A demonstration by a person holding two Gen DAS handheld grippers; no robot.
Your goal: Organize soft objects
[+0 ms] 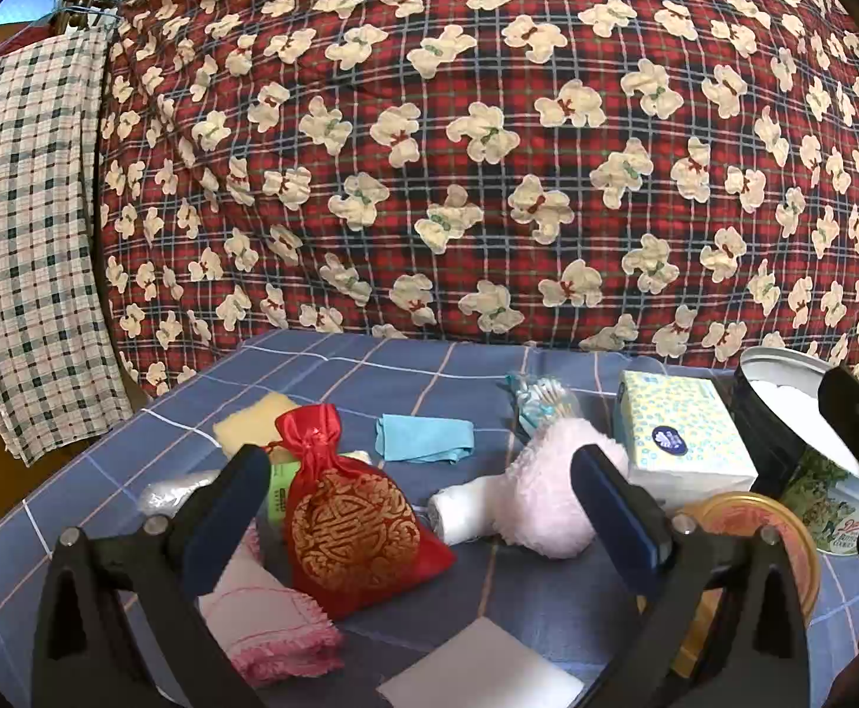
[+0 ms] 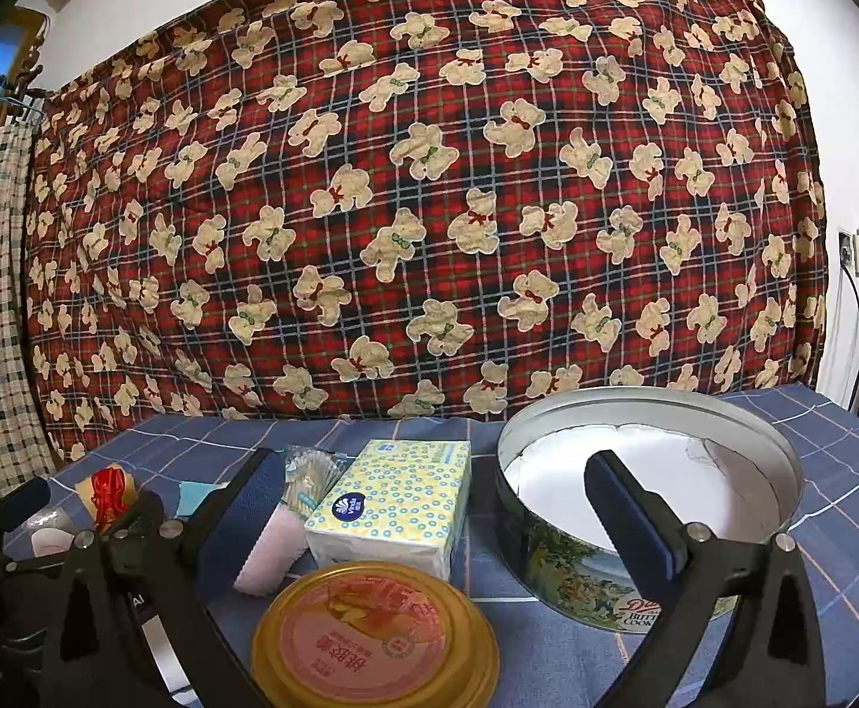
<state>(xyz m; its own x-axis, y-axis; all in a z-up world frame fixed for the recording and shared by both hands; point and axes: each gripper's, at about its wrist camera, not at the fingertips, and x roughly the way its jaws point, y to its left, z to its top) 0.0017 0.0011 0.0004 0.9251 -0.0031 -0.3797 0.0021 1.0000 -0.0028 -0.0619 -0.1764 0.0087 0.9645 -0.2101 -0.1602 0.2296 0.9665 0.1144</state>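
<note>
1. The left gripper point(image 1: 420, 472) has its jaws spread wide, with nothing pinched between them; it hangs over the near part of the table point(image 1: 417, 360), which is covered in a blue checked cloth.
2. Between its 2 fingers sits a red pouch point(image 1: 353, 525) with a gold pattern, tied at the neck, standing on the table and touching neither finger.
3. Just right of the pouch lies a fluffy pink item point(image 1: 541, 489) with a white roll point(image 1: 453, 516) against its left end.
4. Behind the pouch are a yellow cloth point(image 1: 249, 422) and a folded blue cloth point(image 1: 423, 438), apart from each other.
5. A pink-edged handkerchief point(image 1: 264, 619) lies at the front left, and a white square point(image 1: 482, 669) at the front edge.
6. The right gripper point(image 2: 435, 472) also has its jaws spread wide and grips nothing.
7. Between its fingers stands a tissue pack point(image 2: 394, 507) with a yellow-and-blue print; a bag of cotton swabs point(image 2: 311, 475) lies just left of it.
8. A round gold lid point(image 2: 376, 640) lies in front of the tissue pack.
9. An open cookie tin point(image 2: 577, 569) sits to the right, lined in white; the right finger crosses in front of it.
10. A red plaid blanket point(image 2: 429, 206) with bear shapes hangs behind the table.
</note>
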